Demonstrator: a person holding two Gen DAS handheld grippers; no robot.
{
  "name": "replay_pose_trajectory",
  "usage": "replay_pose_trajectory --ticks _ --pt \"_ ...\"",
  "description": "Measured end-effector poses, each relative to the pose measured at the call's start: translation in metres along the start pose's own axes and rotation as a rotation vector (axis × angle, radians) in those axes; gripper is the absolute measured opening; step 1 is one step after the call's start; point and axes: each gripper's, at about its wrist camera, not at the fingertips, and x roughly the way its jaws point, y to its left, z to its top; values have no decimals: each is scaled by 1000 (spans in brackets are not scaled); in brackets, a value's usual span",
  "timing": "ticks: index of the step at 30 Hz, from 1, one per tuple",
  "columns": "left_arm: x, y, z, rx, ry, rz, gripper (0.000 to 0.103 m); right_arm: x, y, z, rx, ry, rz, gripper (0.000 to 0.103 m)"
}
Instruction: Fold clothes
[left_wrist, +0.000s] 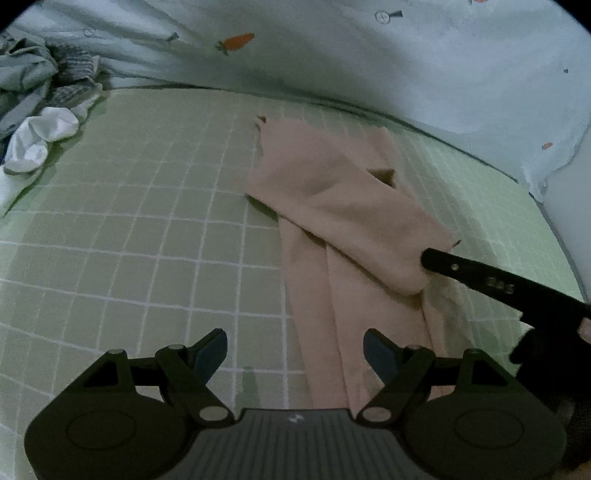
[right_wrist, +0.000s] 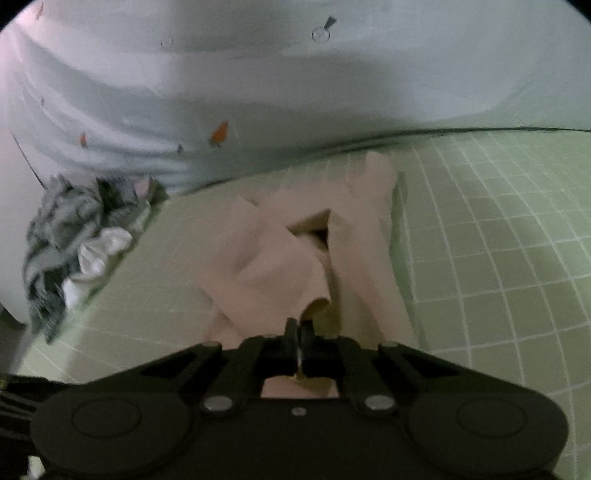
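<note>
A pale pink garment (left_wrist: 343, 206) lies on the green checked sheet (left_wrist: 147, 229), its long part running toward the camera and a wide flap folded diagonally across it. In the left wrist view my left gripper (left_wrist: 295, 350) stands open just above the garment's near end, nothing between its fingers. My right gripper (left_wrist: 428, 258) reaches in from the right, its tip at the folded flap's corner. In the right wrist view my right gripper (right_wrist: 299, 332) is shut on a lifted edge of the pink garment (right_wrist: 273, 266).
A heap of grey striped and white clothes (left_wrist: 44, 96) sits at the far left of the bed, seen too as the clothes heap (right_wrist: 77, 236). A pale blue quilt with carrot prints (left_wrist: 332, 55) bunches along the far side. Open green sheet (right_wrist: 498, 240) lies right of the garment.
</note>
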Motion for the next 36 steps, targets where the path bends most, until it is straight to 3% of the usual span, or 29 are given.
replay_pose_trajectory --ticks 3,7,20,31,36 --pt "-9 -3 -5 -5 -21 3 81 -14 -1 -4 68 -16 18 2" --pt "-23 -12 -22 -7 -37 -7 81 -39 7 -17 63 -33 18 2" --pt "-44 -31 -65 29 44 -62 81 -108 -2 -79 255 -9 -13 1" --pt "-37 -37 -86 27 109 -35 81 -112 -13 -115 344 77 -29 1" --pt "-32 -40 -95 27 135 -15 81 -106 -10 -121 267 132 -57 1"
